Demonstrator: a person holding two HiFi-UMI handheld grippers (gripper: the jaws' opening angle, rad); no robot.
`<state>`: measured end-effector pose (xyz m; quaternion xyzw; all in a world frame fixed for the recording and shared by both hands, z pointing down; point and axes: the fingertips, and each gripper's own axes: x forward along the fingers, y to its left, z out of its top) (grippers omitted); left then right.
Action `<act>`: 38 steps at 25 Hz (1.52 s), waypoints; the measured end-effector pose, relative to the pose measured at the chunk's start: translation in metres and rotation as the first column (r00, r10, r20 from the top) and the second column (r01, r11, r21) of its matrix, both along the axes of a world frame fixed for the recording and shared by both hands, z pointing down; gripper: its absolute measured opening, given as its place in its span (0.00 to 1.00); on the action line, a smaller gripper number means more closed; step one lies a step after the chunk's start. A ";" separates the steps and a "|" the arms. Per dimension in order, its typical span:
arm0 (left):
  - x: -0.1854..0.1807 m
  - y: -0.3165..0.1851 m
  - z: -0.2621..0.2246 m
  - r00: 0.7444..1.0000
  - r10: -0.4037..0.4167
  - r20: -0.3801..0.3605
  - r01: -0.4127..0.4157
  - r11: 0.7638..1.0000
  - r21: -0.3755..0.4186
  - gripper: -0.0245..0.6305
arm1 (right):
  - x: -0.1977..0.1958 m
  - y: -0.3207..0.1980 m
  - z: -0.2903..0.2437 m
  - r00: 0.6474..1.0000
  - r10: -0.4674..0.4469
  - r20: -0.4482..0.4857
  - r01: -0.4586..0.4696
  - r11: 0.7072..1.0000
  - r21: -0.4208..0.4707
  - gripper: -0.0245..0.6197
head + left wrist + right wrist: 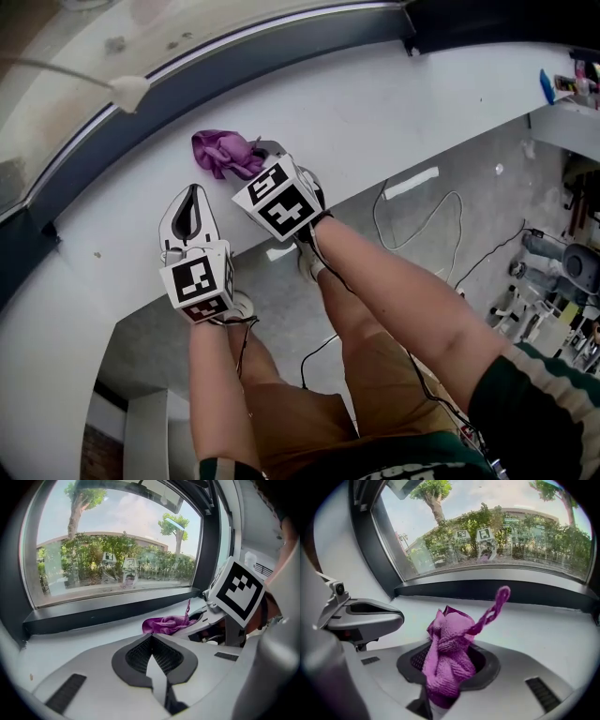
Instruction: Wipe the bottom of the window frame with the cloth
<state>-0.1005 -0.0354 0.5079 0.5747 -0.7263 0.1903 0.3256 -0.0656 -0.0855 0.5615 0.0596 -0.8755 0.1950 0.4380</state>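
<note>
A purple cloth (223,152) is bunched up over the white sill (394,112), just short of the dark bottom rail of the window frame (234,66). My right gripper (259,159) is shut on the cloth (446,660). The cloth fills its jaws, and a twisted tail sticks up. The rail (497,591) runs a little ahead of it. My left gripper (191,199) rests on the sill to the left and slightly nearer, apart from the cloth (168,623). It is shut (151,643) with nothing between its pads.
The sill's front edge (375,192) drops to a grey floor with loose cables (422,220). Tools and clutter (562,281) lie at the far right. A white cord end (128,91) hangs in front of the glass. A dark upright (370,536) closes the frame's left corner.
</note>
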 end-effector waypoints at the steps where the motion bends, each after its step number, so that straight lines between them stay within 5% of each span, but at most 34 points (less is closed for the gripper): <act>1: 0.004 -0.005 0.000 1.000 0.005 -0.001 -0.005 1.000 0.000 0.05 | 0.004 -0.006 0.000 1.000 0.007 0.001 -0.007 1.000 0.000 0.24; 23: 0.125 -0.146 0.006 0.981 0.192 -0.025 -0.191 0.981 0.027 0.05 | 0.127 -0.135 0.002 0.988 0.152 -0.003 -0.152 0.988 0.024 0.24; 38: 0.205 -0.220 0.007 0.947 0.321 -0.022 -0.319 0.945 0.068 0.05 | 0.206 -0.206 0.001 0.967 0.254 -0.016 -0.252 0.965 0.077 0.24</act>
